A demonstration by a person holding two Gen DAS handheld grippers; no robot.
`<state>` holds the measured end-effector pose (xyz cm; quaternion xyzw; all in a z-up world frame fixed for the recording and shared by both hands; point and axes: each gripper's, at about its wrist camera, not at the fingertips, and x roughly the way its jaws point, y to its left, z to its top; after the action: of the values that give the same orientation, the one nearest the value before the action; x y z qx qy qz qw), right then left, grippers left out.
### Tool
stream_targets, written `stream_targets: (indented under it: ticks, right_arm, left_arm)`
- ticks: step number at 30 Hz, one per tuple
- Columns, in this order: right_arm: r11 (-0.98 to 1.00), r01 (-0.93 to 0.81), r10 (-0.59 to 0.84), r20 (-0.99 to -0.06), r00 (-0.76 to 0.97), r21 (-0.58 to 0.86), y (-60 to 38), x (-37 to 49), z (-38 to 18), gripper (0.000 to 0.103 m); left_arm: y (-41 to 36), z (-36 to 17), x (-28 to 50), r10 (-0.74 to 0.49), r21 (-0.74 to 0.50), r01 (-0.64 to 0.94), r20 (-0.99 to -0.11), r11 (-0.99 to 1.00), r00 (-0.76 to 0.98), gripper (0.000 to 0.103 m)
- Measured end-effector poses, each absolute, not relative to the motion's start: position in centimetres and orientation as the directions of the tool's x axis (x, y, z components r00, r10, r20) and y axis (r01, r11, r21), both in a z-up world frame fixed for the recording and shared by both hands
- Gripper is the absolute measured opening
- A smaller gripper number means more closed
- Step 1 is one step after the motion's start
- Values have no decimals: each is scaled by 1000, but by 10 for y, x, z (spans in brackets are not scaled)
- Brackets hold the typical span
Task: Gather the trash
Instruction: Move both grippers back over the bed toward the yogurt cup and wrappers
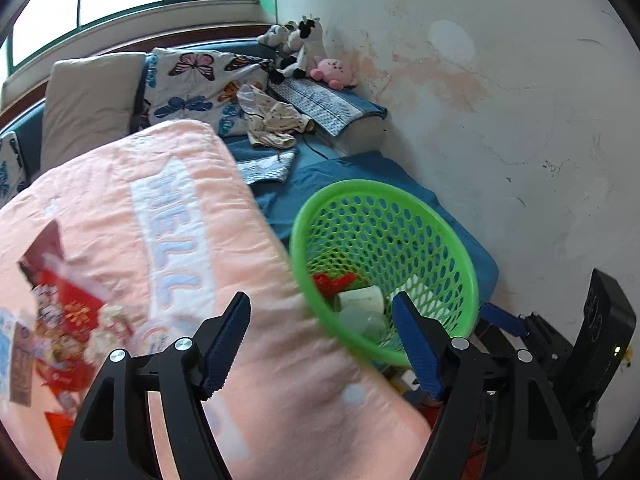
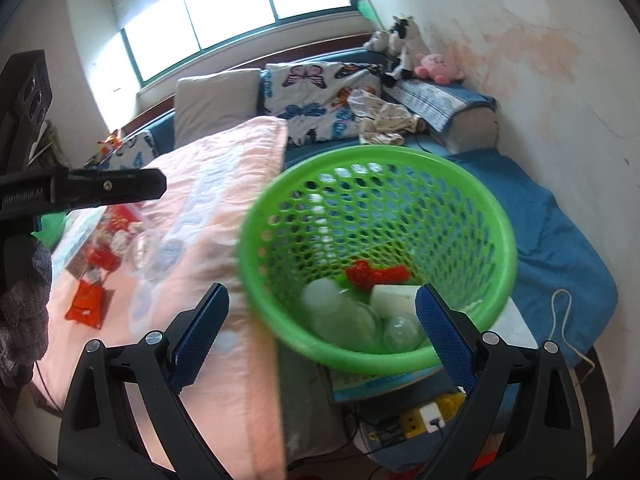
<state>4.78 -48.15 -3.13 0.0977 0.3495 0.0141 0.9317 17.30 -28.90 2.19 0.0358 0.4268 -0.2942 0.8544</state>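
Left wrist view, sweeping from the left: a blurred heap of red wrappers (image 1: 68,312) lies on the pink blanket (image 1: 192,240), over at the far left edge. The left gripper (image 1: 320,344) hangs above the blanket's edge with jaws spread wide and nothing between the blue pads. Just right of centre, the green basket (image 1: 460,256) tilts toward us on the blue sheet (image 1: 360,172), and inside sit a red wrapper (image 1: 332,282), a white cup (image 1: 362,298) and pale clear cups. At the far right, a blue fingertip of the other tool pokes in near the basket's rim.

Over to the right wrist view: at the left, the other tool's black body crosses above the blanket, and red packets (image 2: 86,304) lie scattered beneath it. The right gripper (image 2: 322,328) has jaws standing wide, the basket's near rim sitting between the pads, though I cannot tell whether they touch it. The basket is blurred at its left edge. Behind, plush toys (image 2: 436,64) line the stained wall.
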Motion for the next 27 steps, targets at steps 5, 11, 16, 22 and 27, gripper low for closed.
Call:
stream_targets:
  ticks: [5, 11, 16, 22, 27]
  right_arm:
    - [982, -35, 149, -642, 753, 186, -447, 50, -28, 94]
    - [977, -113, 203, -645, 737, 179, -408, 60, -28, 94]
    - [970, -163, 241, -648, 722, 178, -381, 69, -29, 94]
    - [961, -210, 275, -657, 702, 178, -356, 80, -32, 94]
    - [955, -240, 294, -668, 683, 175, -340, 90, -36, 94]
  left_arm:
    - [-240, 18, 159, -420, -168, 469, -754, 867, 505, 71]
    - [-174, 7, 150, -339, -146, 362, -760, 921, 554, 71]
    - [-116, -8, 144, -260, -133, 251, -769, 959, 584, 76]
    - [-53, -38, 139, -207, -150, 146, -792, 978, 575, 78]
    - [-27, -65, 142, -235, -211, 106, -815, 972, 530, 78]
